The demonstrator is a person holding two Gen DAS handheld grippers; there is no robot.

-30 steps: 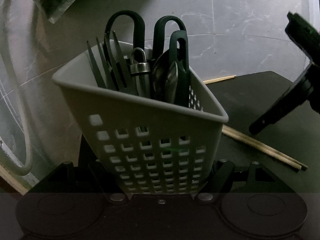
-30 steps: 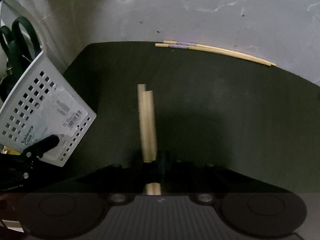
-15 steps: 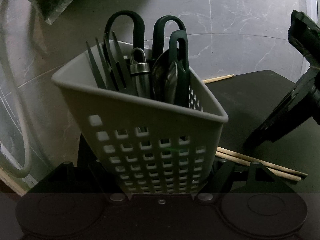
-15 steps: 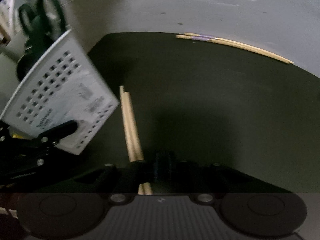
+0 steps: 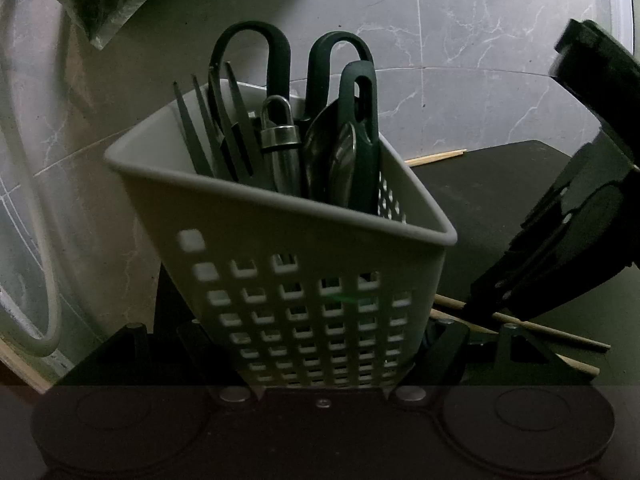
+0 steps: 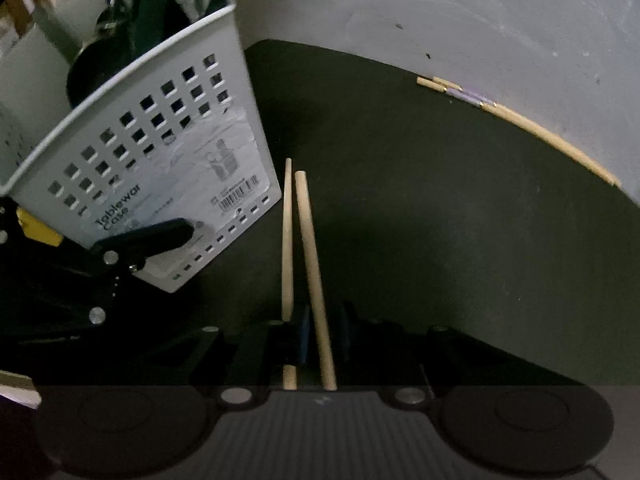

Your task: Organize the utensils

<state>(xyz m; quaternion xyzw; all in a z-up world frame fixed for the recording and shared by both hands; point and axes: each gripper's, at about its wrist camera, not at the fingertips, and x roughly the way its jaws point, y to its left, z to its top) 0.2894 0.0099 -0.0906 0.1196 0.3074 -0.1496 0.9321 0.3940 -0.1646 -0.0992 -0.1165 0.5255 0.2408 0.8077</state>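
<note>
The chopsticks (image 6: 308, 264) have been carried beside the caddy (image 5: 304, 264), clamped by the left tool (image 5: 320, 388); the right tool (image 6: 320, 336) is opening around them, unready for loading.

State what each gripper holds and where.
Left gripper: white utensil caddy, gripped low across its base. Right gripper: opening, one chopstick loose between its fingers.
</note>
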